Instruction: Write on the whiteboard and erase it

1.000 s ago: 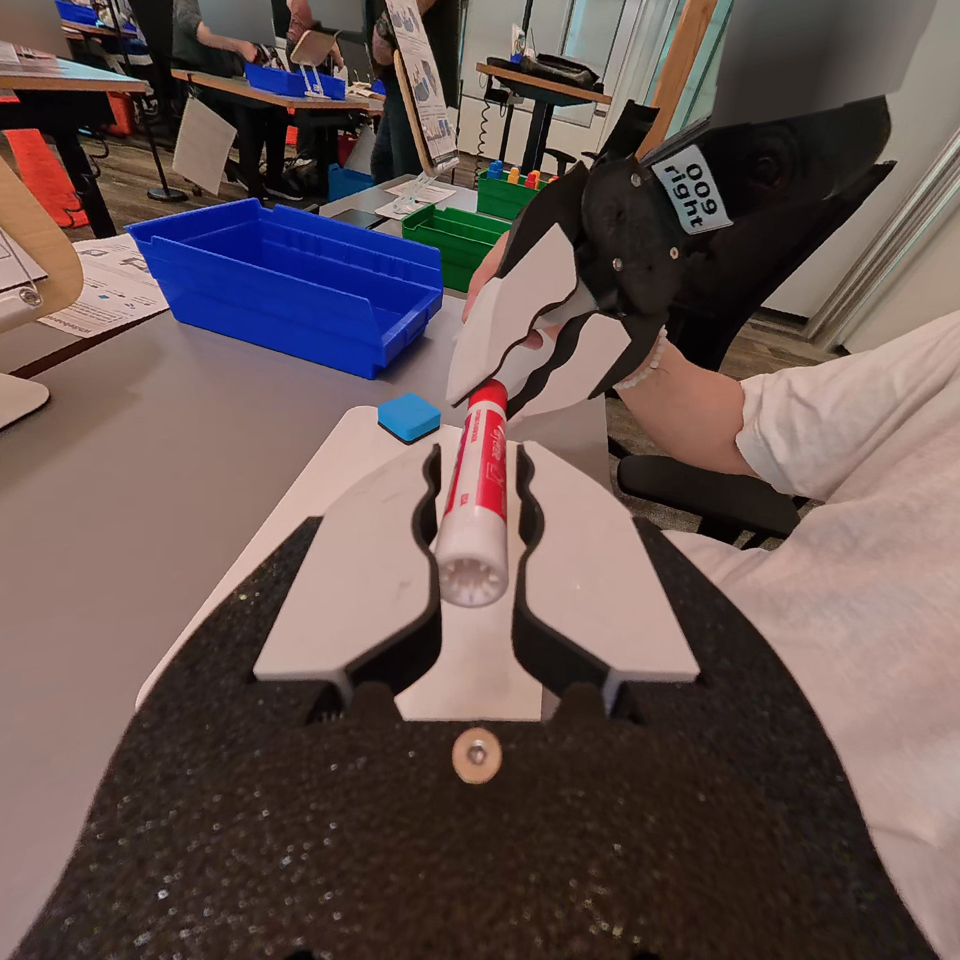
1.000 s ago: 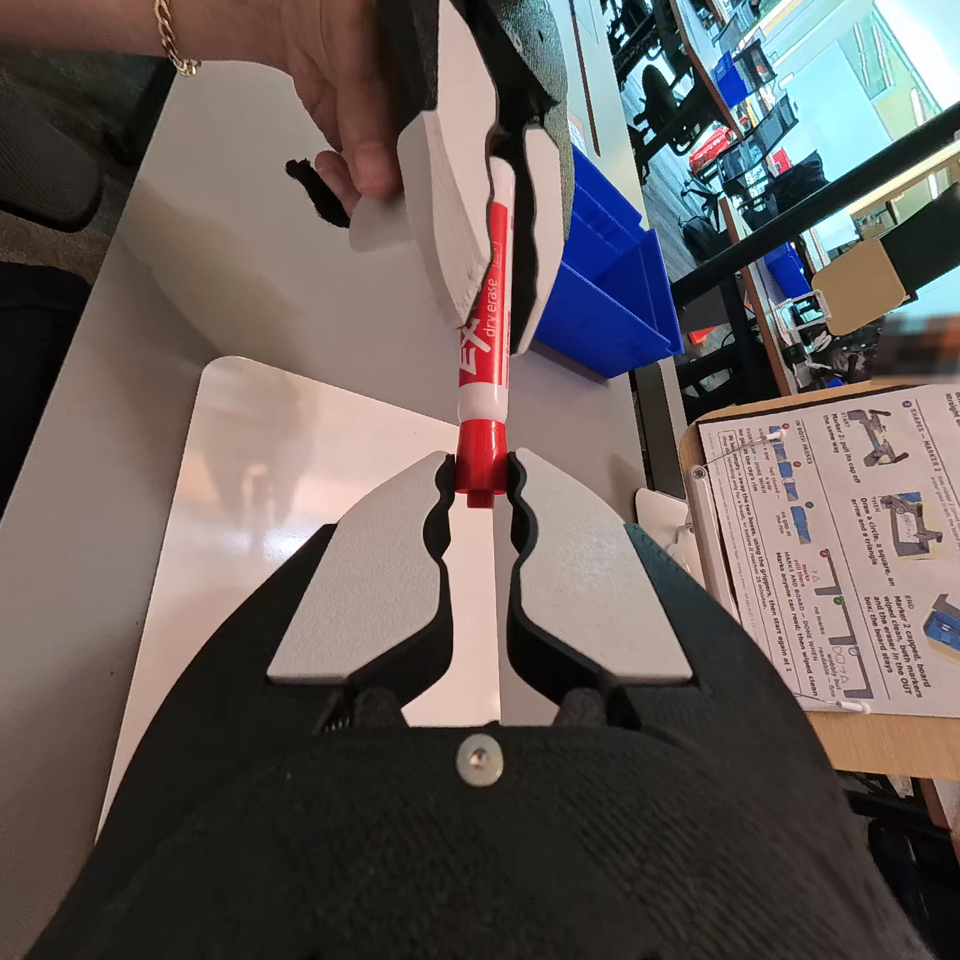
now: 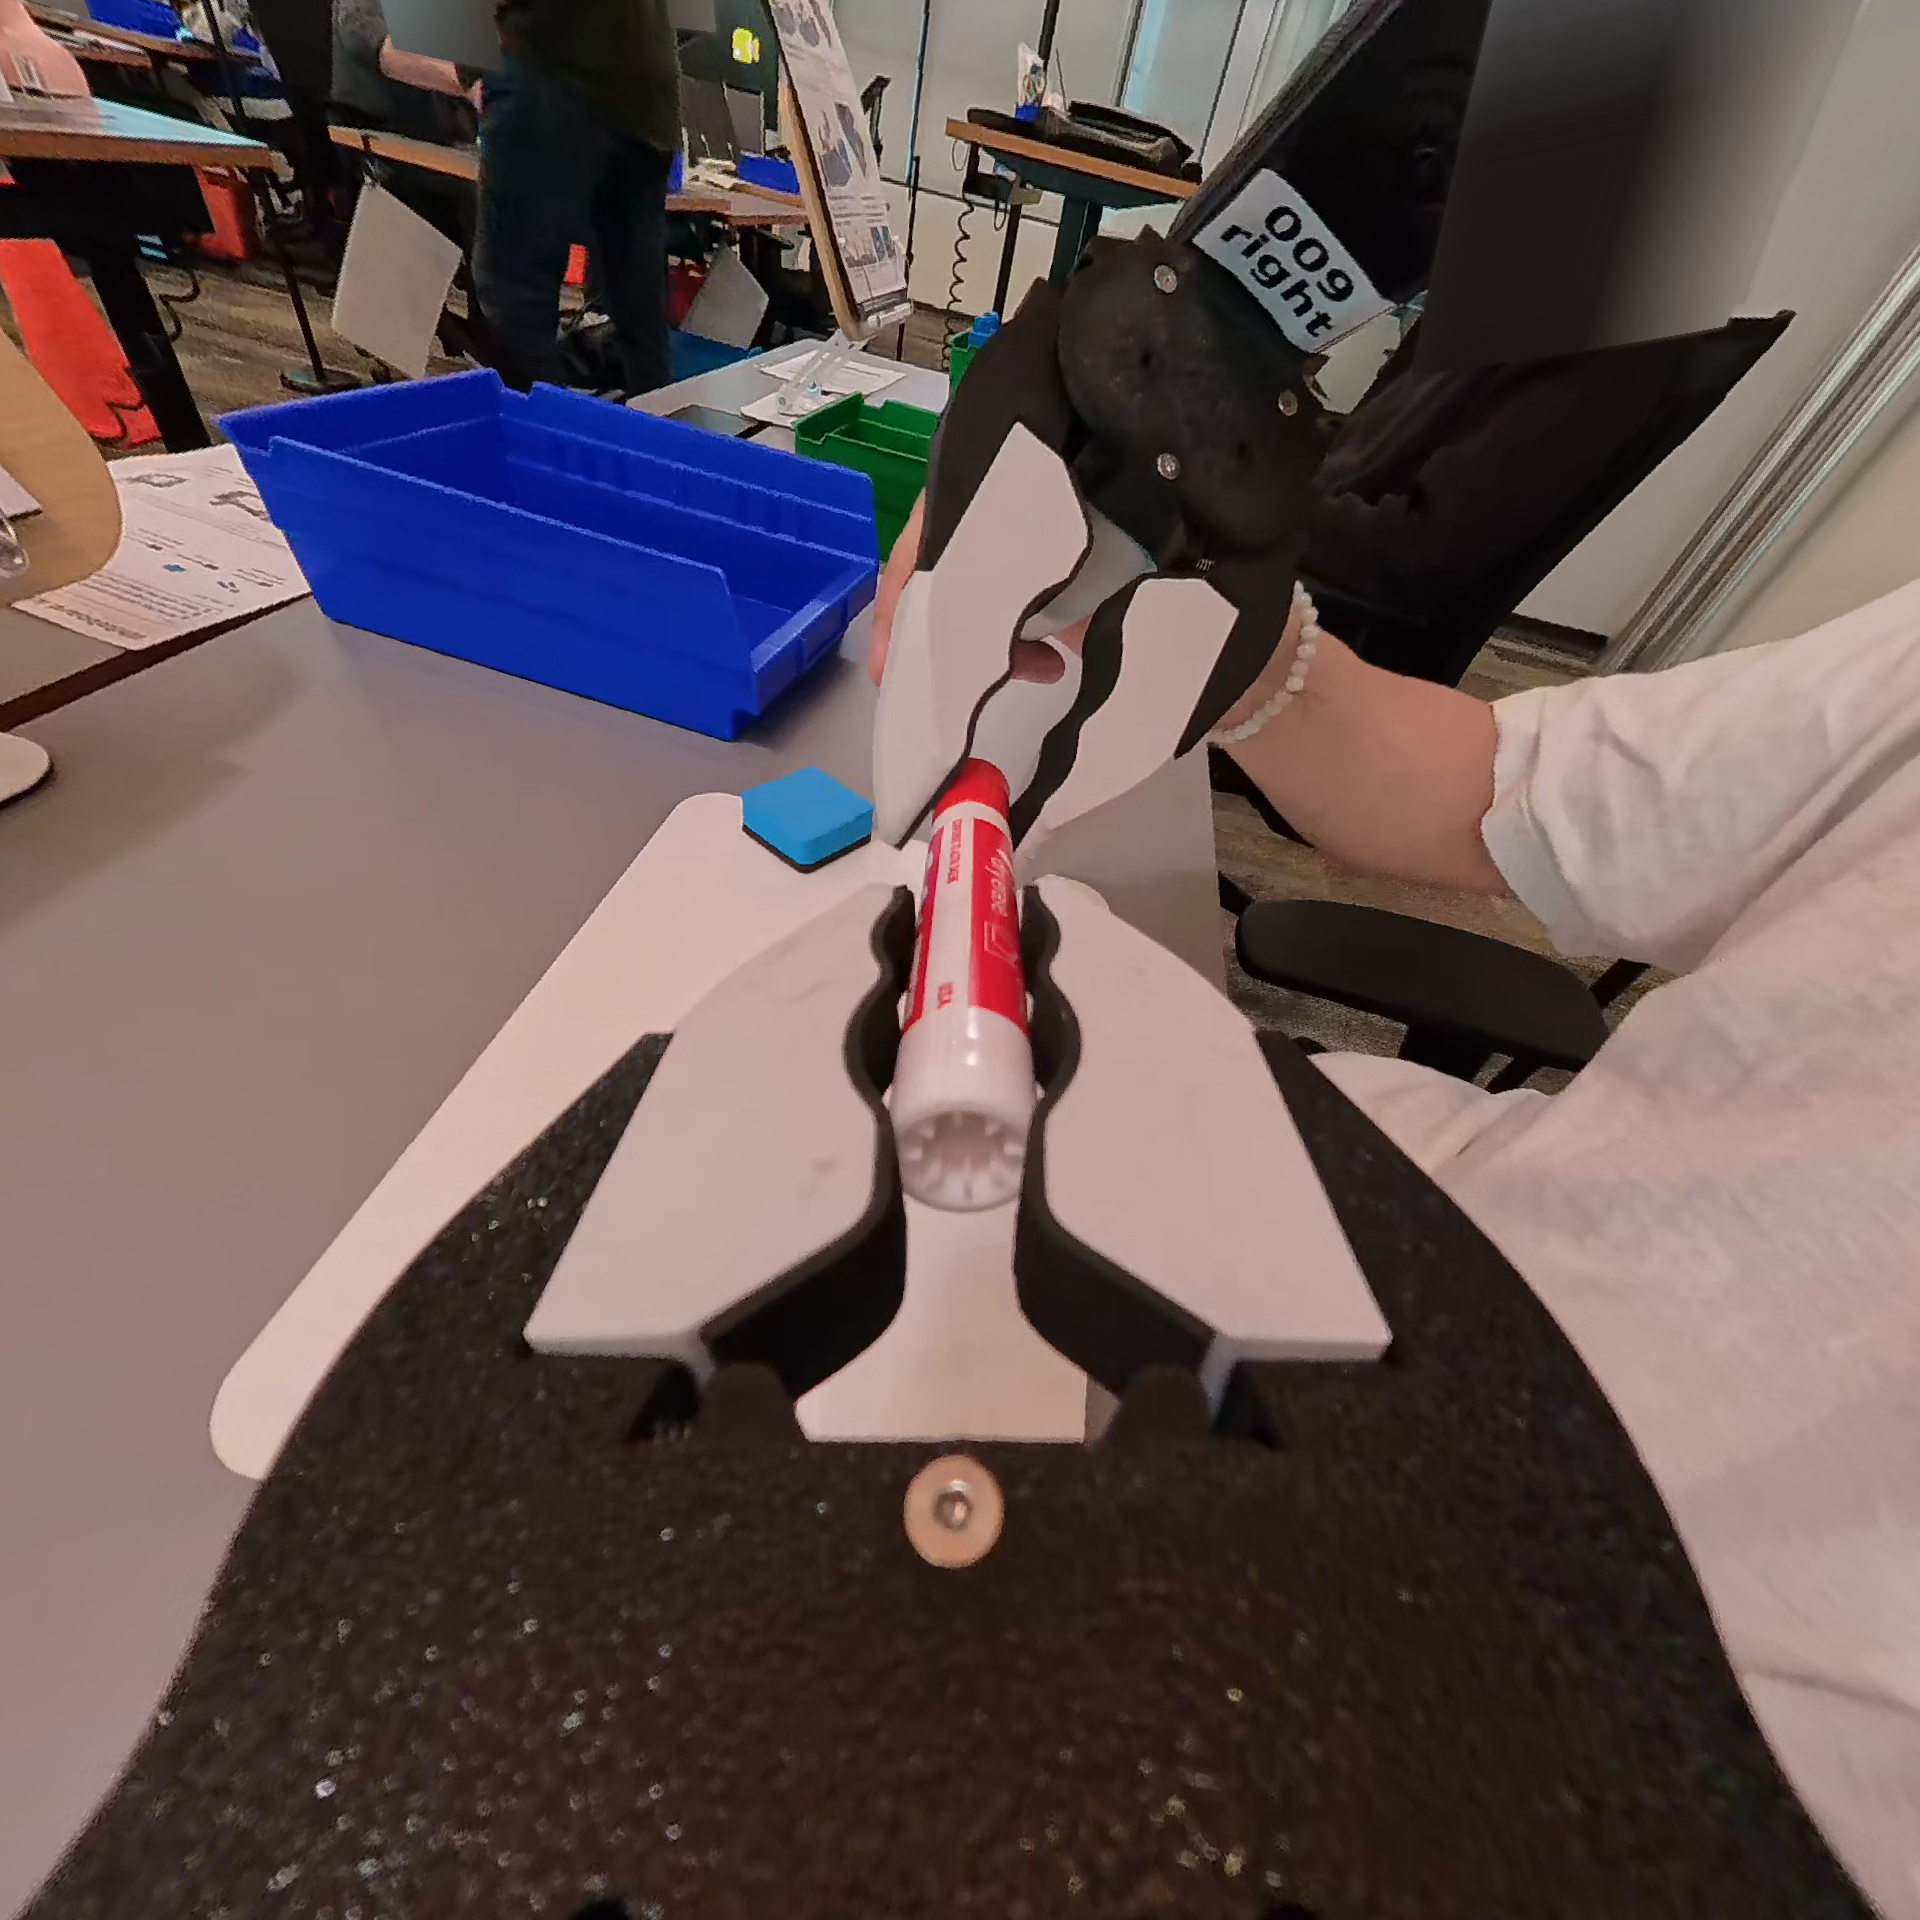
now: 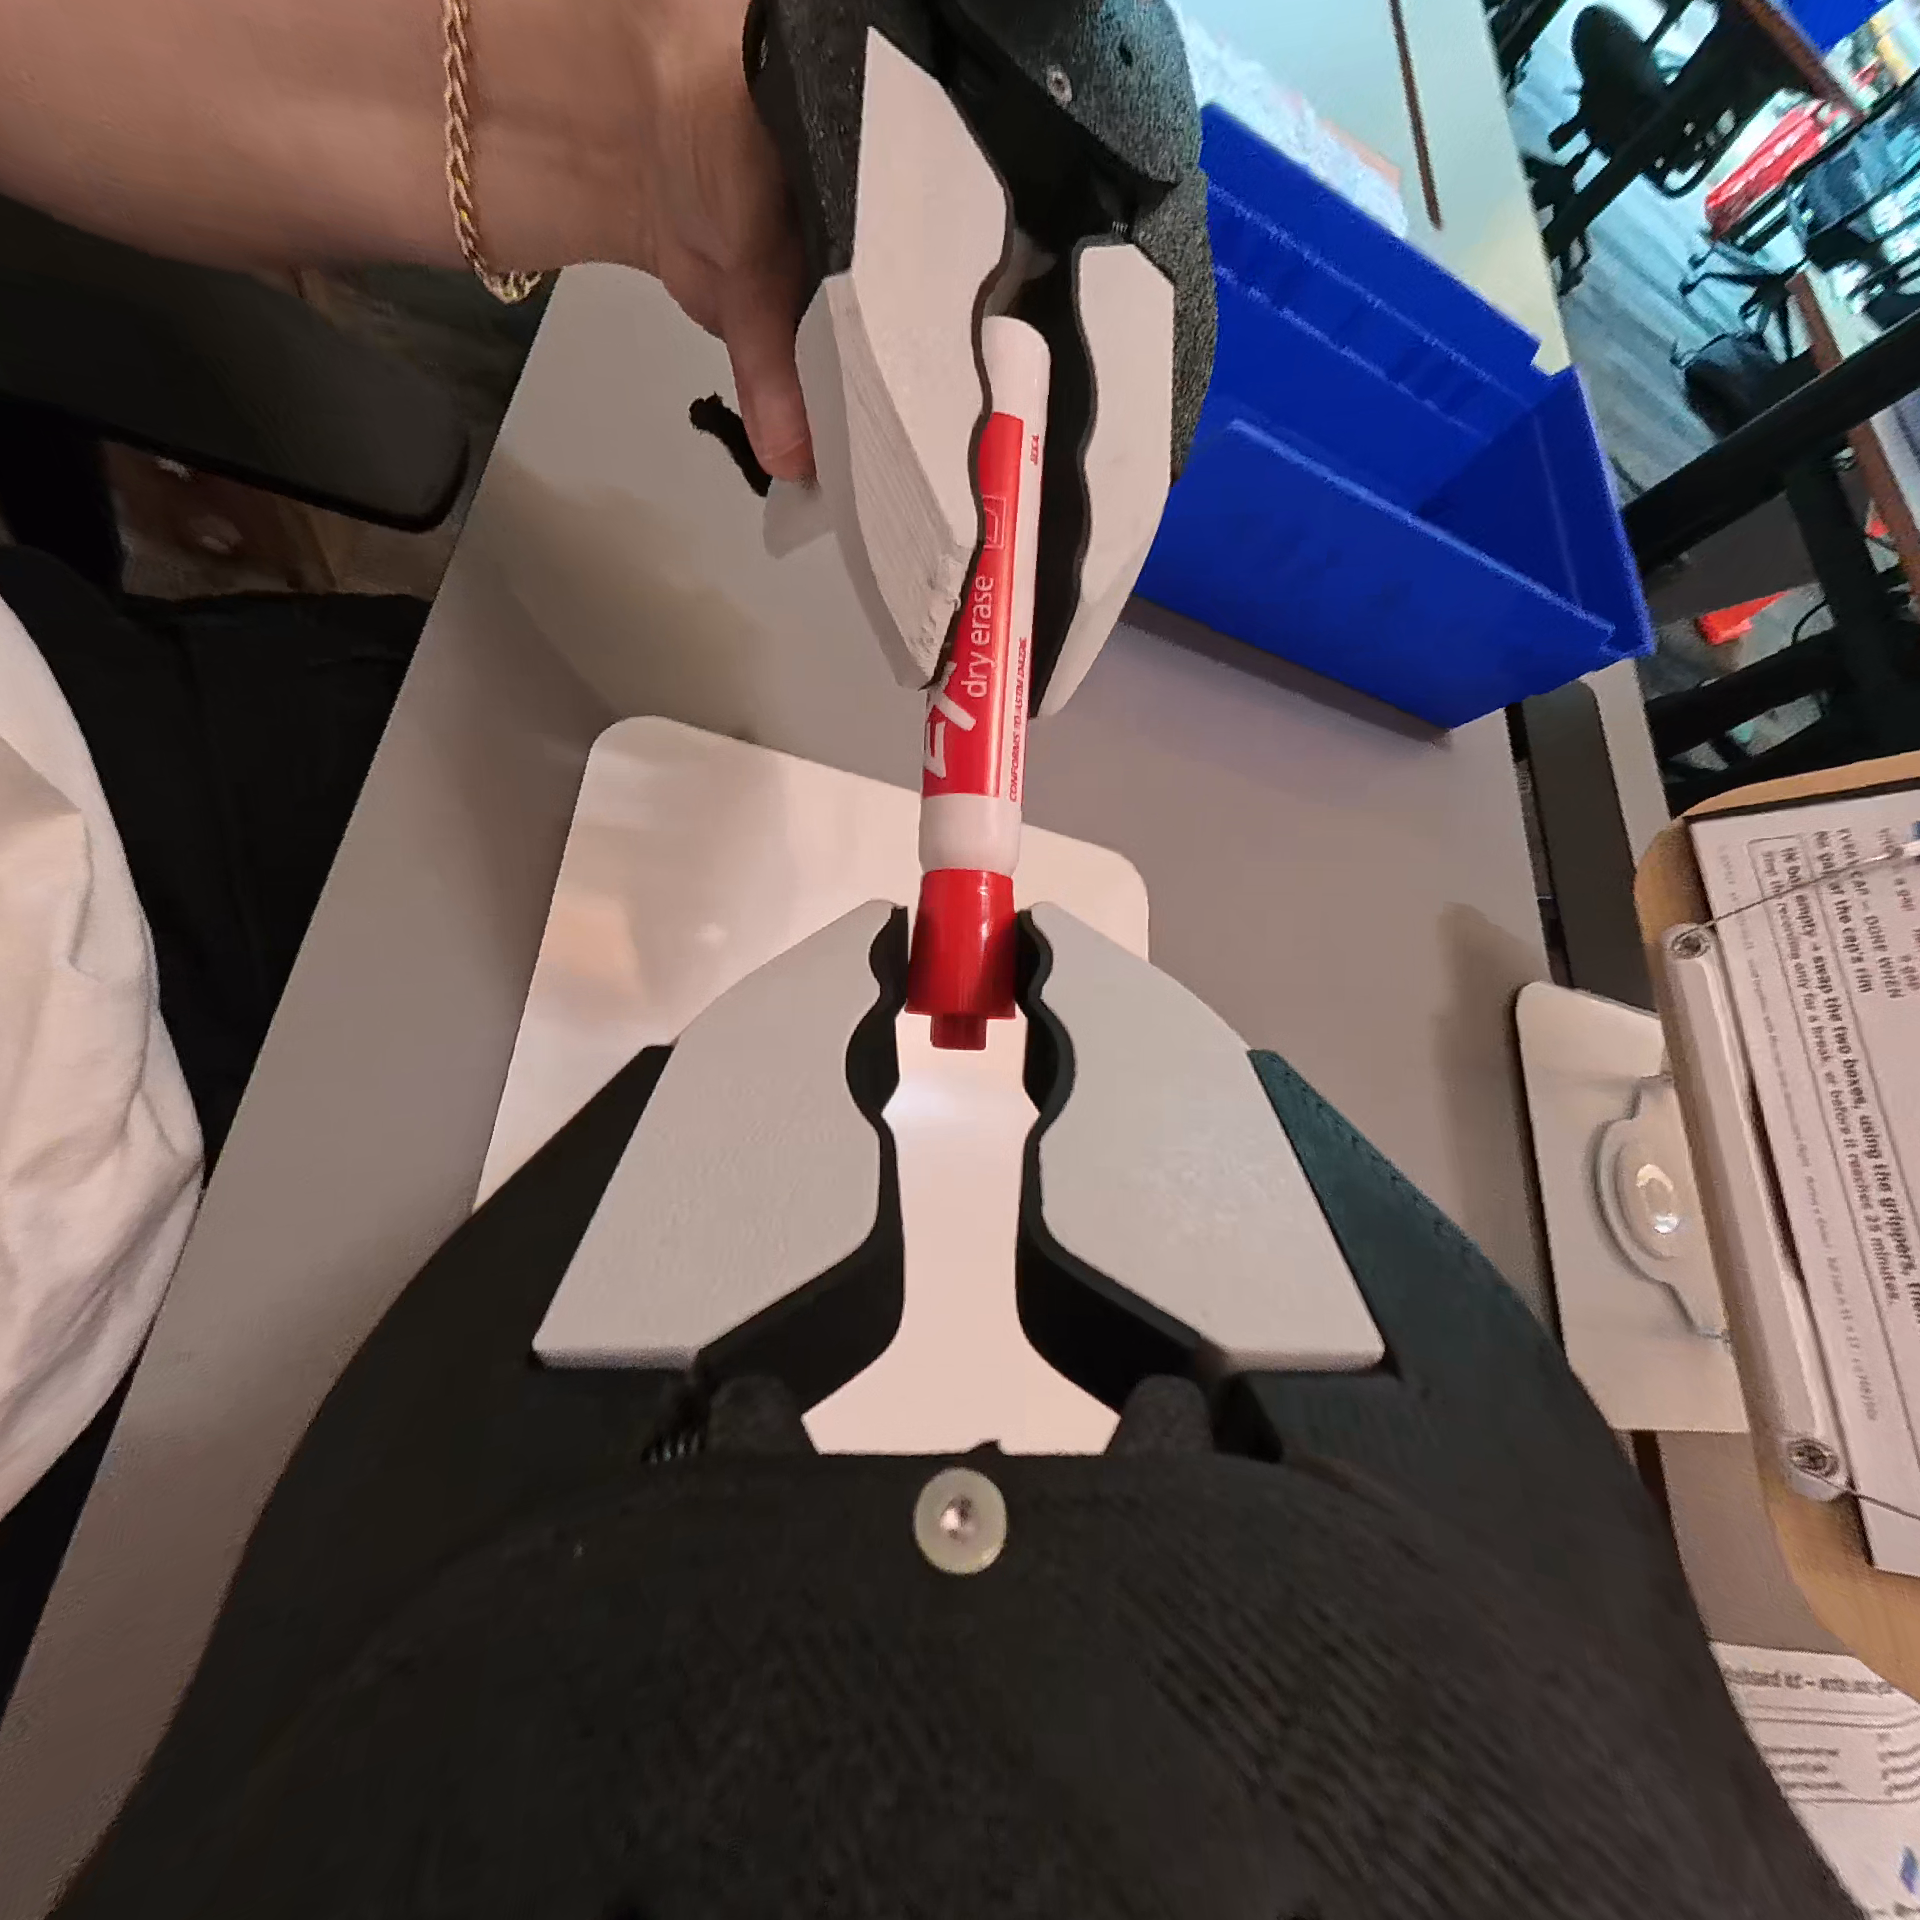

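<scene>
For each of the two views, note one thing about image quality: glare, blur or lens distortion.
Left wrist view: wide-angle bending curves the table edge, and the far room is soft. Right wrist view: bright glare on the whiteboard behind the marker, with smeared blur in the lower corners.

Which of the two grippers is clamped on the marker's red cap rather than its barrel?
The right gripper: its fingers pinch the red cap of the red-and-white dry-erase marker. The left gripper grips the white barrel end instead.
</scene>
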